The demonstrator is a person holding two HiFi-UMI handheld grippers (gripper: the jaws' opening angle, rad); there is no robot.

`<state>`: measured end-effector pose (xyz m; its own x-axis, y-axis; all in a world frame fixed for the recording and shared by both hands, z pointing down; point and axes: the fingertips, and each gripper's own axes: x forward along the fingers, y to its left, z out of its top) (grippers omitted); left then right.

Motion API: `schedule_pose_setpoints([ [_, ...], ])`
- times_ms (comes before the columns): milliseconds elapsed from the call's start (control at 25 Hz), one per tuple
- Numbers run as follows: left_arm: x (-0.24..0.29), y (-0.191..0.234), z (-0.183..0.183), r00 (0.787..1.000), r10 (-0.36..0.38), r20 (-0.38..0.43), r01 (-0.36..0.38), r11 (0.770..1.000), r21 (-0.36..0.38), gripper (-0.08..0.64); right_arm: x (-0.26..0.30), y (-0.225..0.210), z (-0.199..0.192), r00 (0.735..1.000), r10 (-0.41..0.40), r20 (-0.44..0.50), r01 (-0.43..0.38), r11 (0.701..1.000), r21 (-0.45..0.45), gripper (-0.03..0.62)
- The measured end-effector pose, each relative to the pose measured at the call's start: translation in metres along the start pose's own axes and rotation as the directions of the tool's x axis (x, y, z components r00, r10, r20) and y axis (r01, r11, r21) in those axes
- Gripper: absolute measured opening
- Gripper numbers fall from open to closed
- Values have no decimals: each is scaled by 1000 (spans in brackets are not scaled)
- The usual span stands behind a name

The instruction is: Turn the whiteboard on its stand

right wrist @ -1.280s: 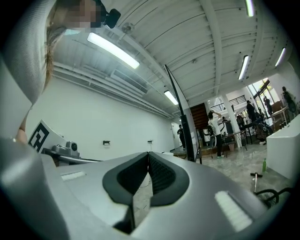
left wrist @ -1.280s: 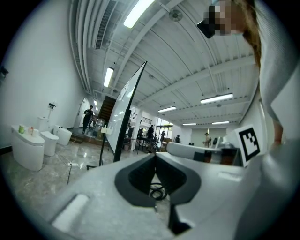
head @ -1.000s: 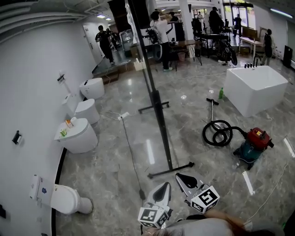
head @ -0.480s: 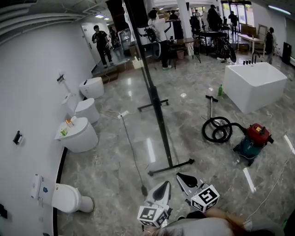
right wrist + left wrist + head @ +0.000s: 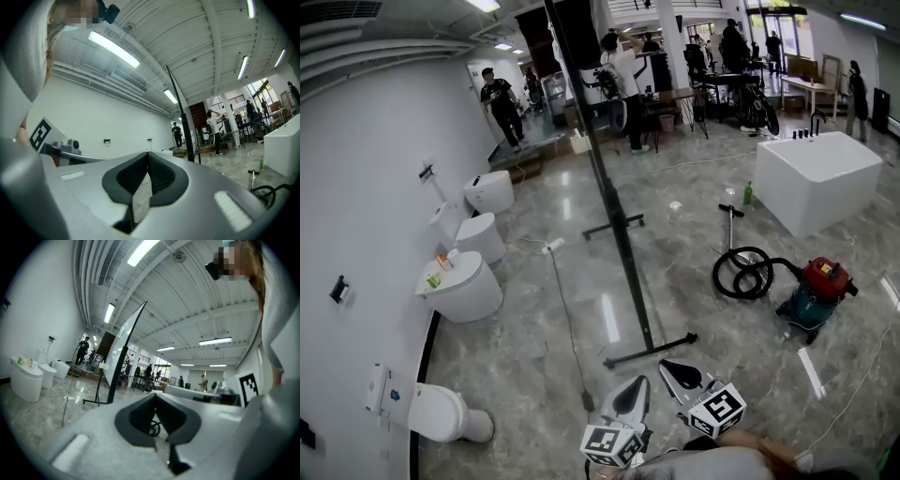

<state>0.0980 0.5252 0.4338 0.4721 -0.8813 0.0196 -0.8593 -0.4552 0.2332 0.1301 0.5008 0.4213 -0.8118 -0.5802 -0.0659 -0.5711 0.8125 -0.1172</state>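
The whiteboard (image 5: 586,122) stands edge-on to me, a thin dark panel on a black stand (image 5: 649,349) with crossbar feet on the marble floor. Both grippers hover low at the bottom of the head view, short of the stand's near foot and touching nothing. My left gripper (image 5: 630,397) is shut, pads meeting at the tip, with nothing between them. My right gripper (image 5: 679,372) is shut and empty too. Past the left gripper (image 5: 155,397) the whiteboard (image 5: 125,336) leans up to the left. Beyond the right gripper (image 5: 147,157) the whiteboard's edge (image 5: 180,115) rises as a dark line.
Toilets (image 5: 464,286) line the white wall at left, with another toilet (image 5: 441,412) nearer me. A cable (image 5: 567,319) trails over the floor left of the stand. A red vacuum (image 5: 816,289) with coiled hose (image 5: 742,272) and a white bathtub (image 5: 820,178) sit right. Several people stand at the back.
The head view has shifted slightly, so the scene sits a little lower. A person in black at the far left has walked nearer. Both grippers and the whiteboard have stayed put.
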Motion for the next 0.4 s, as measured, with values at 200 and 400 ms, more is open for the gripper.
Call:
schedule_pose_setpoints([
  [200,-4,0,-1,1000,0,-3,0,1000,-4,-5,-1,6,2,1000,7,10,-6,1000,-27,5],
  [400,-5,-2,-1,1000,4,4,-4,1000,-7,-5,-3,9,2,1000,15,3,-15,999,-36,5],
])
